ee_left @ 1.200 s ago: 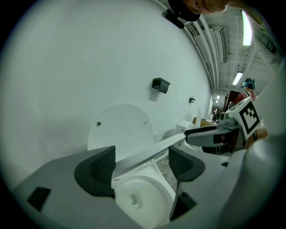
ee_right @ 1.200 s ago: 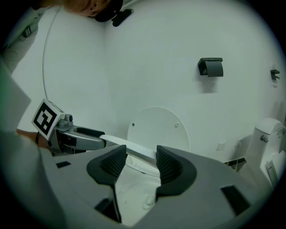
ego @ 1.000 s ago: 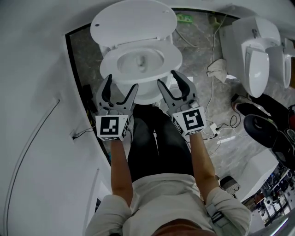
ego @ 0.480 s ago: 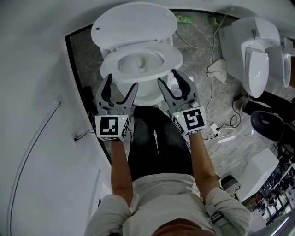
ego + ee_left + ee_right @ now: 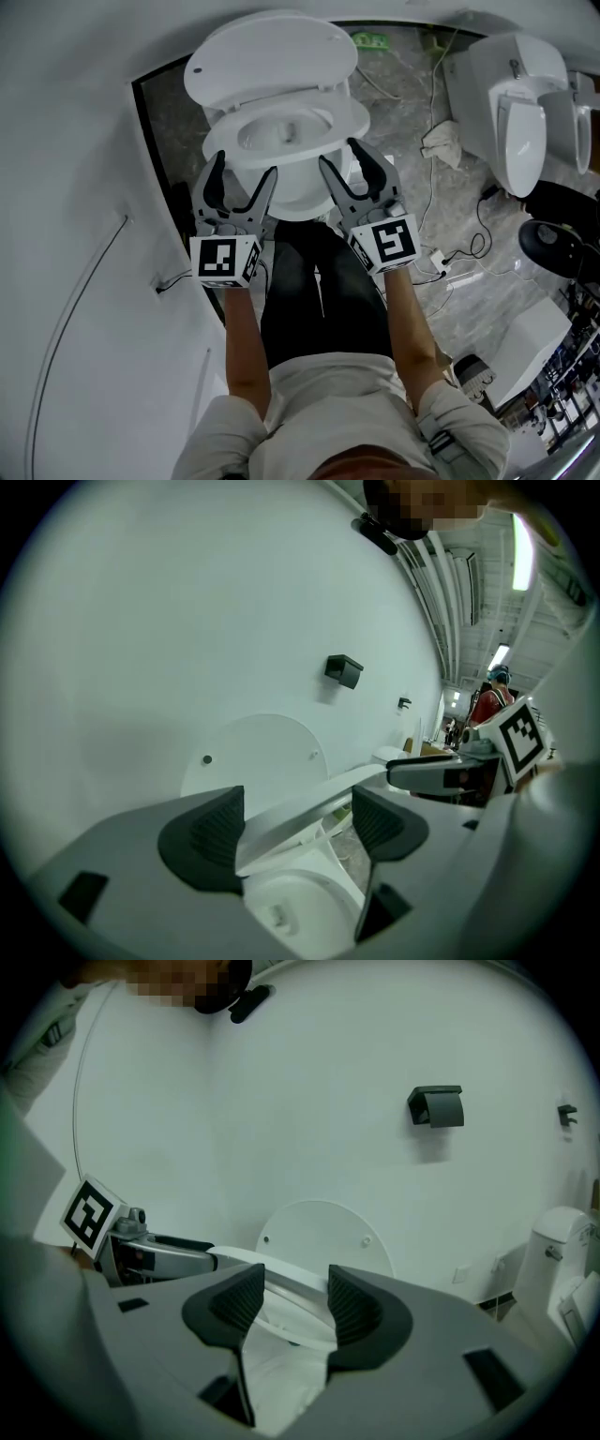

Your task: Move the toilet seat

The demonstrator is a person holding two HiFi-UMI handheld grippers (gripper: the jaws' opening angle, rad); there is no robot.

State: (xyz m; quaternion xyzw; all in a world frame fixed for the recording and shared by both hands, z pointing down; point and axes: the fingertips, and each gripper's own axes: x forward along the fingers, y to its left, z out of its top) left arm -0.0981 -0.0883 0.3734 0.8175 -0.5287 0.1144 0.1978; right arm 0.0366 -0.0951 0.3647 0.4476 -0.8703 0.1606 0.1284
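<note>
A white toilet stands before me with its lid (image 5: 272, 52) raised against the wall. Its seat ring (image 5: 352, 117) is lifted a little off the bowl (image 5: 300, 192). My left gripper (image 5: 246, 166) is at the seat's front left rim and my right gripper (image 5: 340, 157) at its front right. In the left gripper view the seat (image 5: 309, 803) slants across between the wide-apart pads of the left gripper (image 5: 295, 822), with a gap on the right side. In the right gripper view the seat (image 5: 291, 1283) crosses just beyond the right gripper (image 5: 295, 1302), whose jaws stand apart.
A white wall (image 5: 84, 141) curves close on the left. A second toilet (image 5: 511, 103) stands at the right, with a white cloth (image 5: 441, 145) and cables (image 5: 441, 253) on the marbled floor. A black holder (image 5: 436, 1105) hangs on the wall.
Both grippers have crept slightly toward the toilet, the seat's front rim staying at their fingertips. The jaws look unchanged. A dark thing at the right edge has shifted rightward.
</note>
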